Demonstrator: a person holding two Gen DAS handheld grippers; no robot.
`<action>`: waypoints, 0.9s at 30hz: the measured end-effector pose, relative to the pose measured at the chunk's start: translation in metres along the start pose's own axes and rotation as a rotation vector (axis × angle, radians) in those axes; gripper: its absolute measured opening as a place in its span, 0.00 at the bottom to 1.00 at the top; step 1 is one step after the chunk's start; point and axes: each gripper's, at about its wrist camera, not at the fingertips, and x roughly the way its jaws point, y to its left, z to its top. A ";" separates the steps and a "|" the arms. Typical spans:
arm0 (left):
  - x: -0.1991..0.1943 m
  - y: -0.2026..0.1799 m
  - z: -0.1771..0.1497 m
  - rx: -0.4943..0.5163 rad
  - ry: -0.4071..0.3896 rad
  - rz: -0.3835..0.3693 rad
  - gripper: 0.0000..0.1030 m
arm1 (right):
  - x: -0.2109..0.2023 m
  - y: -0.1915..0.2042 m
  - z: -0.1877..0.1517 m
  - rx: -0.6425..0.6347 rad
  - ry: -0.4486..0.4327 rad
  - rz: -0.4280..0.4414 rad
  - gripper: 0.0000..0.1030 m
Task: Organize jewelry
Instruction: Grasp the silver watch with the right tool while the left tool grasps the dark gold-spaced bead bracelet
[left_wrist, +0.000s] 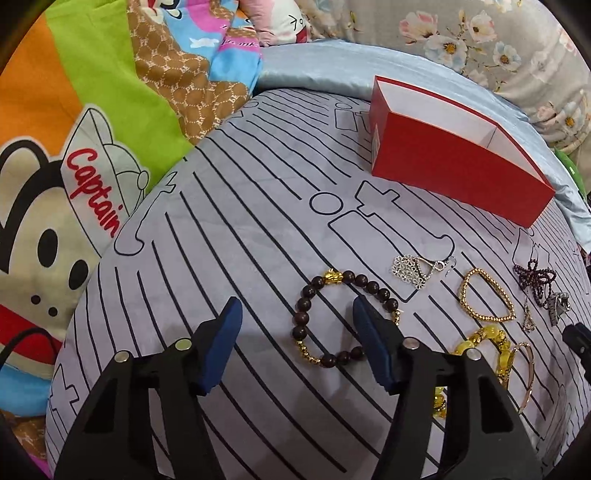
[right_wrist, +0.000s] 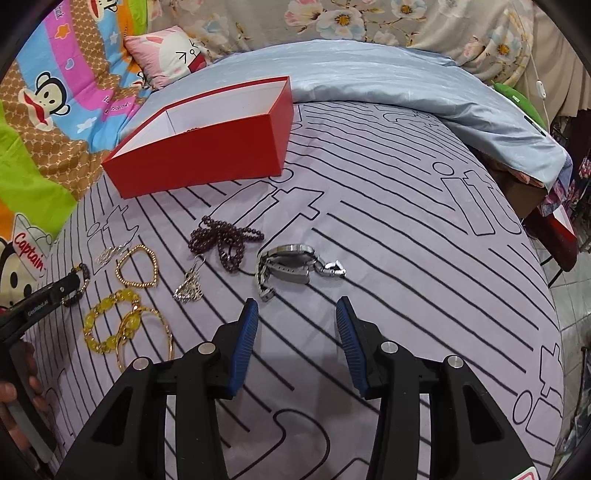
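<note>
- On the striped bedsheet (left_wrist: 229, 236), left wrist view: the left gripper (left_wrist: 295, 321) hangs with its jaws spread wide and holds nothing. Its right pad sits over the inside of the brown bead bracelet (left_wrist: 343, 317); its left pad is clear of the loop, over bare sheet.
- Beyond the bracelet lie a silver flower earring (left_wrist: 412, 271), a gold heart bangle (left_wrist: 487, 299), a dark bead strand (left_wrist: 535, 280) and a yellow bead bracelet (left_wrist: 484, 347). The red box (left_wrist: 454, 158) stands open farther back, well apart from the jewelry.
- Recommended procedure: shift the jaws so that one run of beads lies between the pads, lower to the sheet, then close. Avoid pinching fabric with the beads.
- Right wrist view: the right gripper (right_wrist: 295, 321) is likewise fully spread and empty, just short of the steel watch (right_wrist: 291, 266).
- A small silver pendant (right_wrist: 188, 286) lies near the watch; keep the pads off it when closing.
- Carry each piece over the box's rim before releasing.
</note>
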 end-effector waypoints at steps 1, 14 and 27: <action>0.000 0.000 0.000 0.003 -0.001 -0.007 0.51 | 0.002 0.000 0.002 0.000 -0.001 -0.001 0.42; 0.002 -0.004 0.008 -0.004 0.024 -0.116 0.07 | 0.015 0.000 0.008 0.063 0.037 0.081 0.42; 0.004 -0.007 0.011 -0.006 0.028 -0.120 0.07 | 0.034 0.004 0.031 0.039 0.006 0.044 0.32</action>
